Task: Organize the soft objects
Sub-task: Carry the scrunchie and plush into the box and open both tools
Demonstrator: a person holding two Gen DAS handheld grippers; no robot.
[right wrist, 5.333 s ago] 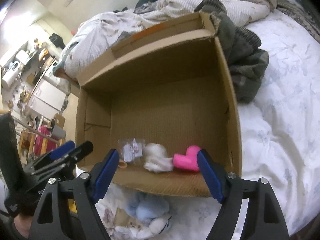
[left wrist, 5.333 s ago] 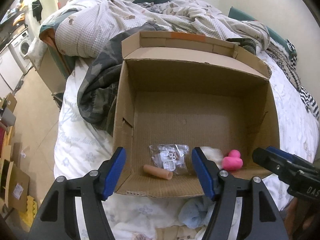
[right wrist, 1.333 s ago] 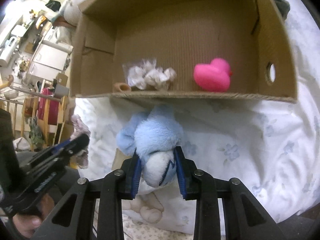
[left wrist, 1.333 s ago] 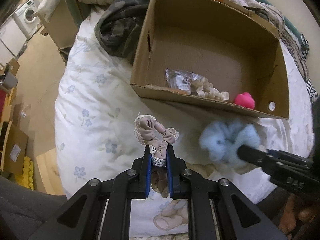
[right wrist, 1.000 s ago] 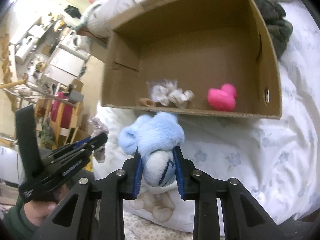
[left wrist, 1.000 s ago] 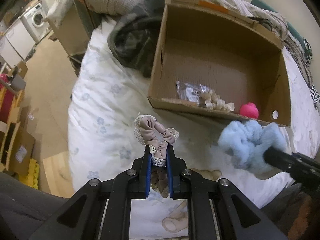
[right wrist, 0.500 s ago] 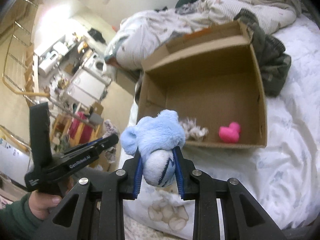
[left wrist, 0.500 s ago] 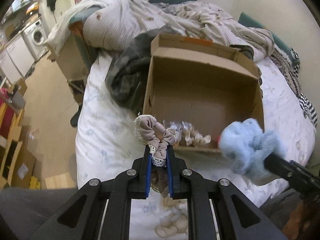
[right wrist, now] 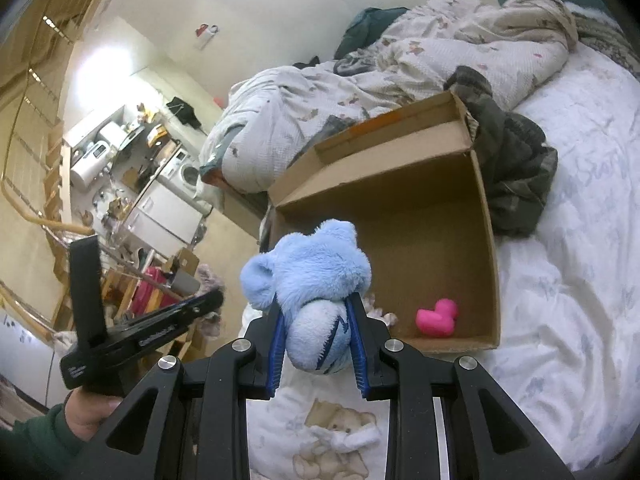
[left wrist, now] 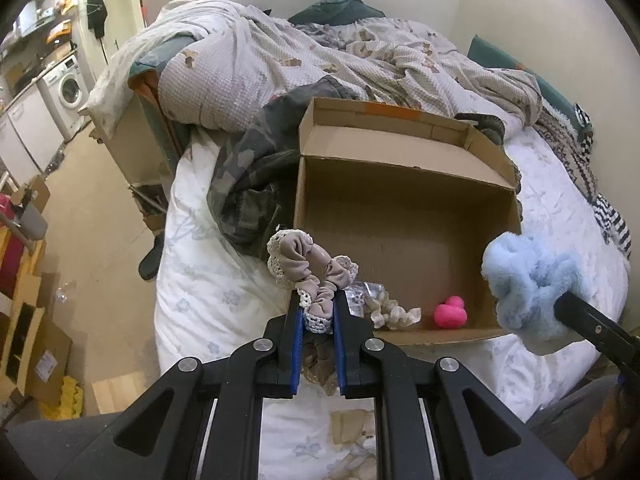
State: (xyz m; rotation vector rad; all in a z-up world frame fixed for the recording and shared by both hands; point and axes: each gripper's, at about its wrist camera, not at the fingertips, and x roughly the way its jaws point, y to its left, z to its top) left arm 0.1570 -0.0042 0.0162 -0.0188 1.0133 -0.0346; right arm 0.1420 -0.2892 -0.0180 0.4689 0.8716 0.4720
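My left gripper (left wrist: 317, 308) is shut on a beige lace-trimmed scrunchie (left wrist: 310, 264), held in the air in front of the open cardboard box (left wrist: 404, 184) on the bed. My right gripper (right wrist: 316, 312) is shut on a fluffy light-blue plush toy (right wrist: 308, 272), also in the air before the box (right wrist: 486, 240). The plush also shows at the right of the left wrist view (left wrist: 528, 280). Inside the box lie a pink rubber duck (left wrist: 451, 312), a cream scrunchie (left wrist: 394, 312) and a clear plastic bag (left wrist: 360, 294). The duck also shows in the right wrist view (right wrist: 437, 318).
A crumpled quilt (left wrist: 280, 60) and a dark camouflage garment (left wrist: 252, 176) lie behind and left of the box. The white floral sheet (left wrist: 200, 288) covers the bed. The floor, cardboard boxes (left wrist: 28, 336) and a washing machine (left wrist: 68, 88) are at left.
Both grippers closed on their soft items on the sheet, then lifted them and pulled back. The box now looks smaller and farther away.
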